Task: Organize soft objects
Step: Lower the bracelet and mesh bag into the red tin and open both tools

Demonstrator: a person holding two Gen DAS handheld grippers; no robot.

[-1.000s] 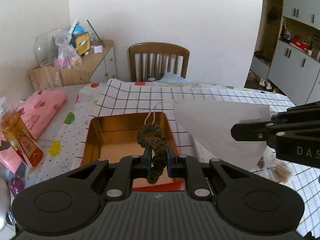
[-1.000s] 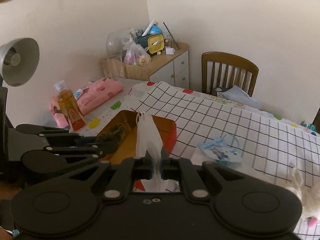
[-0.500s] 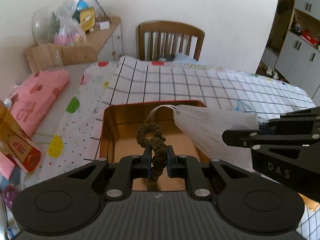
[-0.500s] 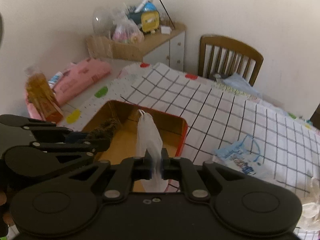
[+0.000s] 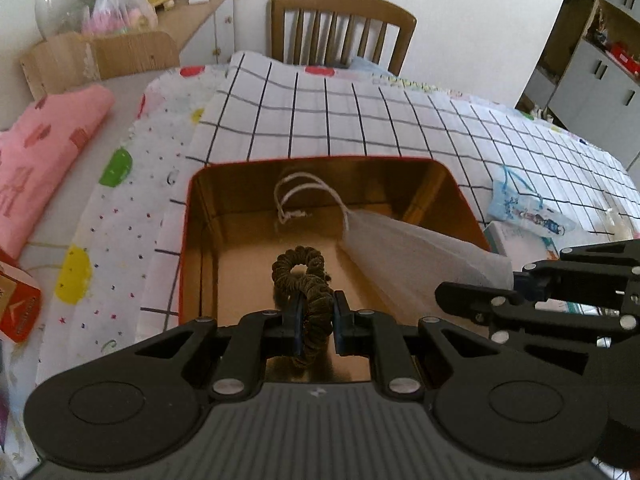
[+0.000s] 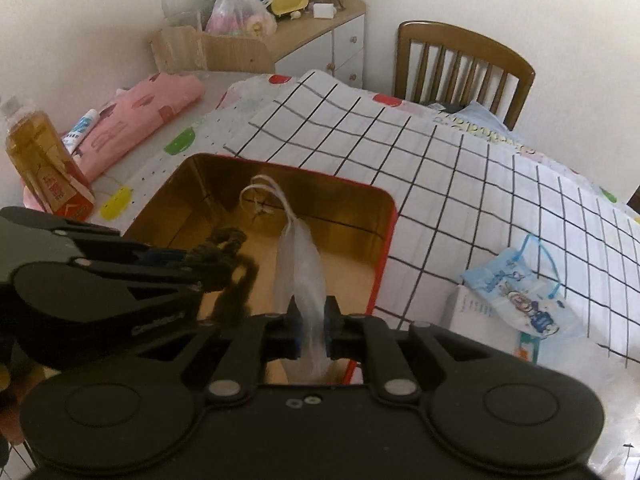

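Observation:
A red tin box (image 5: 320, 159) with a gold inside stands open on the checked cloth. My left gripper (image 5: 316, 320) is shut on a dark brown scrunchie (image 5: 304, 276), which hangs low inside the box. Beside it my right gripper (image 6: 312, 328) has a white face mask (image 6: 300, 264) between its pads. Its jaws are opening, though the pads still touch the mask. The mask's ear loops reach toward the far wall of the box (image 6: 388, 216). From the right wrist I see the left gripper (image 6: 192, 264) with the scrunchie (image 6: 224, 240). The left wrist view shows the right gripper (image 5: 500, 284) holding the mask (image 5: 408, 248).
A blue printed mask (image 6: 520, 300) lies on a white box (image 6: 472, 312) right of the tin. A pink folded cloth (image 5: 36, 152) and an amber bottle (image 6: 40, 160) are on the left. A wooden chair (image 5: 344, 28) stands behind the table.
Both grippers have come down and forward over the tin. The scrunchie and the mask now hang inside it instead of above it.

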